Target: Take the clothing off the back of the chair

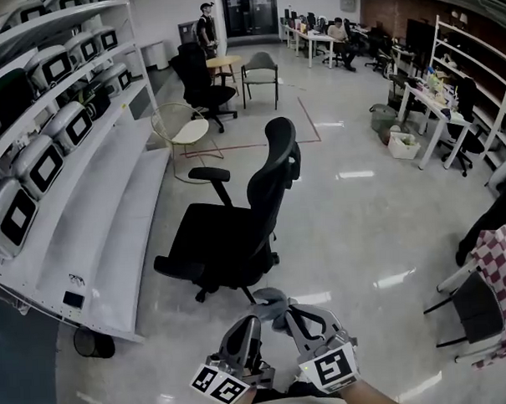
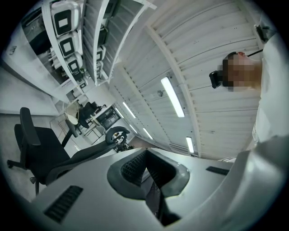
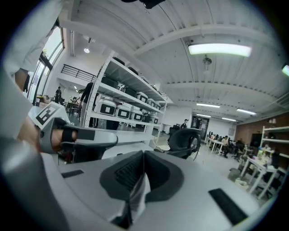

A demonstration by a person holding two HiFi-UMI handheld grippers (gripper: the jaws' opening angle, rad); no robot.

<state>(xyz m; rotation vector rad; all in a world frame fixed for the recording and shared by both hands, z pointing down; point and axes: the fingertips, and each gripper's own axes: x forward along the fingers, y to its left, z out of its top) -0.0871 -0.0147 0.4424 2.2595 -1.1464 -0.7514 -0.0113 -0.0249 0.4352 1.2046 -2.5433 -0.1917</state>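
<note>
Clothing (image 1: 272,302): grey fabric, bunched into a small wad. It is off the black chair (image 1: 237,231), whose back shows bare. The wad sits low in the head view, just in front of the seat, between the two grippers.

Left gripper (image 1: 259,312): jaws closed tight on a dark fold of the fabric.

Right gripper (image 1: 288,313): jaws closed, with a pale grey strip pinched between them.
</note>
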